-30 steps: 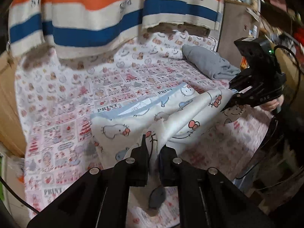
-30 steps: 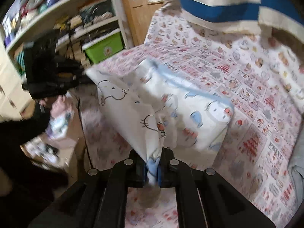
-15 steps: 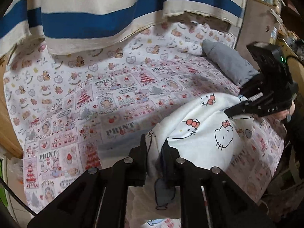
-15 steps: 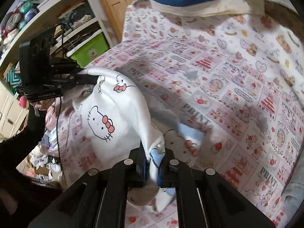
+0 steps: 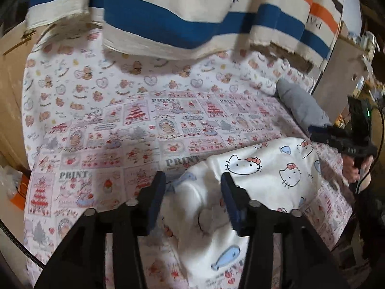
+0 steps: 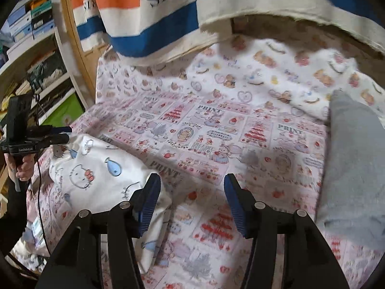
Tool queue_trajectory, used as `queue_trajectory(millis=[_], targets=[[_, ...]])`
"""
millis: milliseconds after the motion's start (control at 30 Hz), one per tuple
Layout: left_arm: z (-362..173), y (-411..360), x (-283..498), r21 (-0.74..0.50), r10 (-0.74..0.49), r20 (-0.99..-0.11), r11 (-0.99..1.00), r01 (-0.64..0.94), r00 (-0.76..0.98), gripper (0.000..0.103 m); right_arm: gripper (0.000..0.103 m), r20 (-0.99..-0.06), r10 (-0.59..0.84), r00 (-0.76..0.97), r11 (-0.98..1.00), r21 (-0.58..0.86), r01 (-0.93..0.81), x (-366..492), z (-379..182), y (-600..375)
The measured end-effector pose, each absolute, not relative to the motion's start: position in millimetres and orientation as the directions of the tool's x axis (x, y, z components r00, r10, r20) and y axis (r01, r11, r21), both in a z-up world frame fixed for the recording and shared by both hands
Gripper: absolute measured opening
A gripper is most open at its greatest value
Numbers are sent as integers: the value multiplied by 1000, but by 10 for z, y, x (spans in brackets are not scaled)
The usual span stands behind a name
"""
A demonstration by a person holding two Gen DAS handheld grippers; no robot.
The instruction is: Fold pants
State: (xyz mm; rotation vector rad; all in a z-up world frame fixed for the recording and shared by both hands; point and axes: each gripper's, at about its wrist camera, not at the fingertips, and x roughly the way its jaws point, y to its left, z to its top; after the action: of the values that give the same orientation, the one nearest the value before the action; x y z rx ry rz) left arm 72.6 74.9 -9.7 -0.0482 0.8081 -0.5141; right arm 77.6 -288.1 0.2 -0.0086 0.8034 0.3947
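Observation:
The white Hello Kitty pants [image 5: 259,183] lie folded in a bundle on the pink printed bedsheet [image 5: 144,125], near its front edge. My left gripper [image 5: 192,187] is open, its jaws wide apart just above the bundle's near end, holding nothing. In the right wrist view the pants [image 6: 96,175] lie at lower left. My right gripper [image 6: 191,192] is open and empty, over the sheet just right of the pants. Each gripper shows in the other's view, the right one [image 5: 341,142] and the left one [image 6: 48,137].
A grey folded garment [image 6: 353,163] lies at the right side of the bed; it also shows in the left wrist view [image 5: 298,106]. A striped orange, blue and cream cloth [image 5: 192,12] hangs over the back. Shelves with boxes [image 6: 31,55] stand at left.
Both grippers have let go of the pants and opened wide. The pants have dropped from the raised fold onto the sheet as a flat bundle.

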Motion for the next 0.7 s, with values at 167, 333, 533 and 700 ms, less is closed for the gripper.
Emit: queue_trajectory(millis=[167,333,533,700], targets=[[-168,876,513,-320,-520,-662,847,424,539,51,56,-715,418,561,877,157,-453,391,-110,-2691],[-340,876,242,-314,-518,-686,844,434,510,51,56,-761,410,503,848,115,-517,100,-360,-2459],[-469,818,125,-307,-504,-714,849,429,486,5,16,-769,359,530,869,68,-490,39,-412,-2398],[-341,903,49,-281,-484,-677,866,413,554,5,4,-735,352,580,904,107,-414,44,-299,-2601]])
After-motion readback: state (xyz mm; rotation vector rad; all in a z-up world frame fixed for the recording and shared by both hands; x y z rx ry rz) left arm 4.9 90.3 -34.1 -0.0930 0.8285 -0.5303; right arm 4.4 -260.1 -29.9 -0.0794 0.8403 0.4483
